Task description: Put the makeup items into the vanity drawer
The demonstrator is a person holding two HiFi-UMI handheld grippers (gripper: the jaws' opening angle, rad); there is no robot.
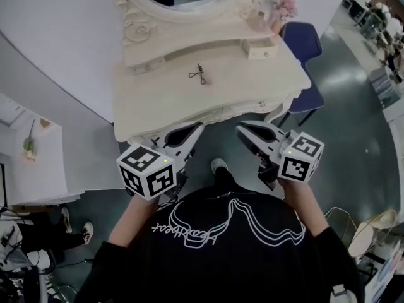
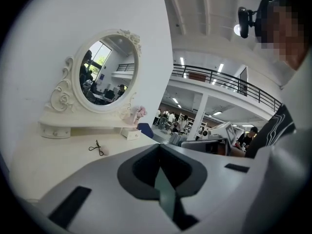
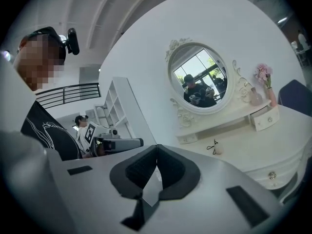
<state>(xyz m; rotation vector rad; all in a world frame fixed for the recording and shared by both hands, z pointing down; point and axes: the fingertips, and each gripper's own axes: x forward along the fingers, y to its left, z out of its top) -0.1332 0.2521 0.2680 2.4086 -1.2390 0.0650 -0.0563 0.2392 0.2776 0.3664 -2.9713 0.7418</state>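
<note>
I log the vanity table (image 1: 158, 100) filling the upper centre of the head view. The left gripper (image 1: 194, 127) and right gripper (image 1: 243, 130) sit at its near edge, mid-frame, pointing inward. I judge this an approach posture. The small drawer (image 1: 261, 49), upper right, stands pulled out, presumably ready to receive items. The eyelash curler (image 1: 198, 74) lies on the bare tabletop, well apart from that drawer. Jaws on both grippers are fully closed, with nothing between them and touching nothing.
</note>
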